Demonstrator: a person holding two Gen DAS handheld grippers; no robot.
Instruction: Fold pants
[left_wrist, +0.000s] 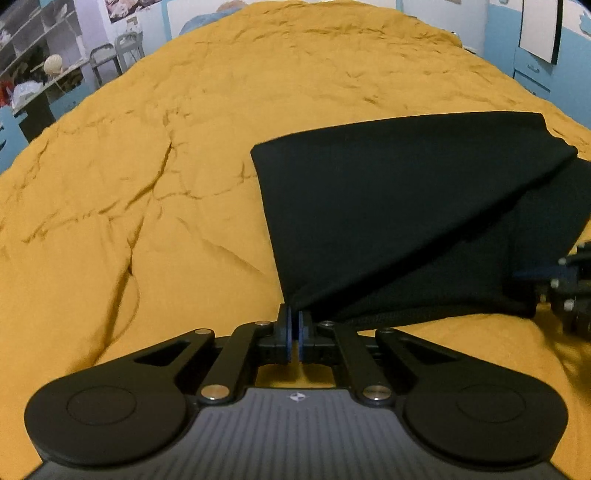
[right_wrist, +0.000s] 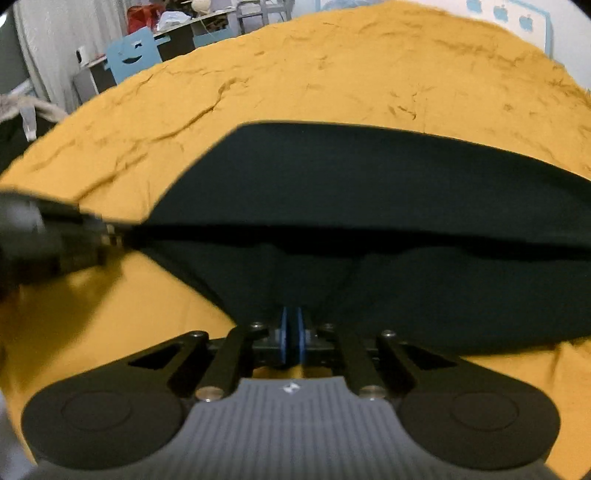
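Pants (left_wrist: 388, 206), black and partly folded, lie on the wrinkled mustard sheet (left_wrist: 147, 184) that covers the whole surface in front of you, toward its near side. Behind the sheet the room shows pale blue walls, shelves (left_wrist: 33, 44) with clutter at the far left, a grey chair (left_wrist: 127, 48), and in the right wrist view a blue board with a smiling face (right_wrist: 135, 55) beside a white curtain (right_wrist: 48, 44). Your left gripper (left_wrist: 294, 325) has its blue pads drawn nearly together, pinching the near left corner of the pants, where the cloth narrows to a point at the fingertips. Your right gripper (right_wrist: 291, 321) is likewise closed down on the near edge of the cloth, which gathers into a peak at its pads; the view there is blurred. Each gripper shows at the margin of the other's view, both at that same near edge. The pants run with their long axis across the sheet from left to right, with the upper layer sloping up from the pinched corner toward the far right
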